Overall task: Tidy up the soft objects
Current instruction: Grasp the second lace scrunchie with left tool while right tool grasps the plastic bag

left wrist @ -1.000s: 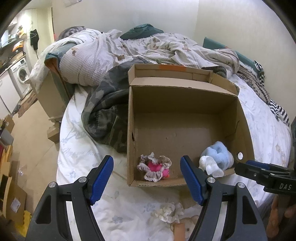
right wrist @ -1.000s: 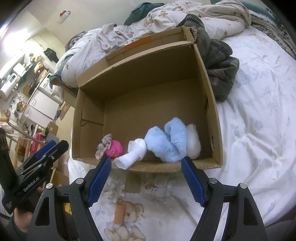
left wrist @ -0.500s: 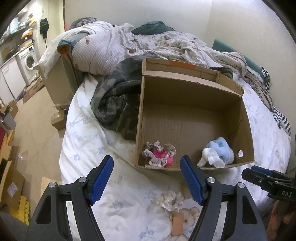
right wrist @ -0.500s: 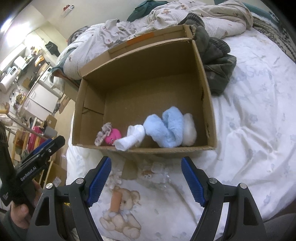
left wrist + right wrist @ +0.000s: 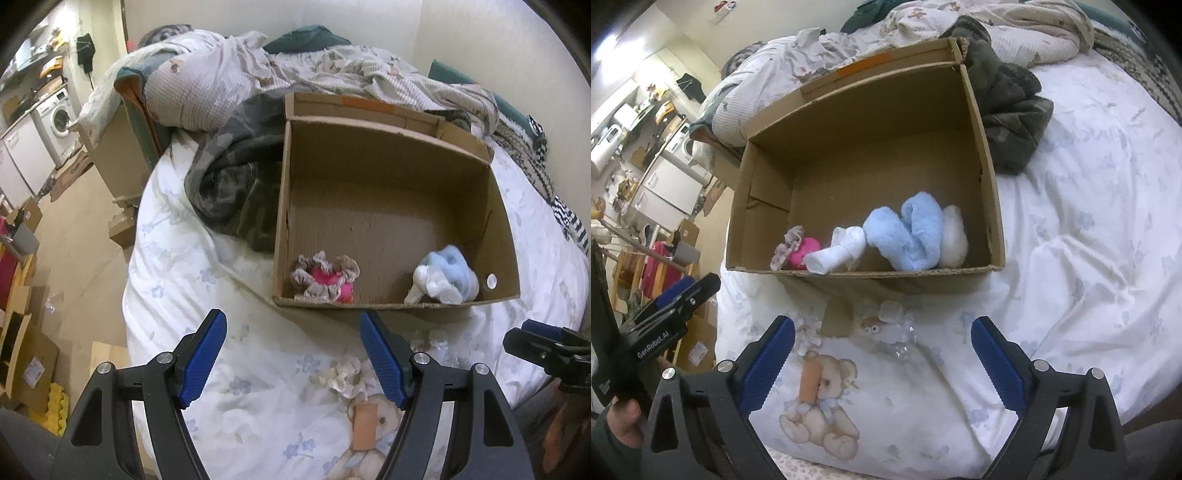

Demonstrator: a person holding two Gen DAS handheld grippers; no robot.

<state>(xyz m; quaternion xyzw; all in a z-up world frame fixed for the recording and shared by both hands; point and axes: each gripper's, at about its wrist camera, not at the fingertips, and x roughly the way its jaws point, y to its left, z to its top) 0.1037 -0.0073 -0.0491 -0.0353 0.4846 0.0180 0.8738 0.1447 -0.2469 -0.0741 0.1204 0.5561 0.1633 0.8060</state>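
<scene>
Both our tongs are wide open and hold nothing: the left gripper (image 5: pixel 293 354) and the right gripper (image 5: pixel 882 354) hang over the bed sheet (image 5: pixel 1089 258), just in front of the cardboard box (image 5: pixel 391 184). In the box, near its front wall, we see a pink toy wrapped in a frilly scrunchie (image 5: pixel 325 277), a rolled white sock (image 5: pixel 836 253), a fluffy blue sock (image 5: pixel 910 234) and a white fluffy thing (image 5: pixel 955 236). Outside the box, a pale frilly scrunchie (image 5: pixel 345 373) lies on the sheet near our left gripper, so we think that one goes in next. It is small and flat, and it looks a lot like the flowery sheet. We could pinch the sheet with it and drag the sheet up. Some crinkly clear plastic (image 5: pixel 897 332) lies close by, and we might grab that by mistake. We could also bump the box's front wall and push the box away.
</scene>
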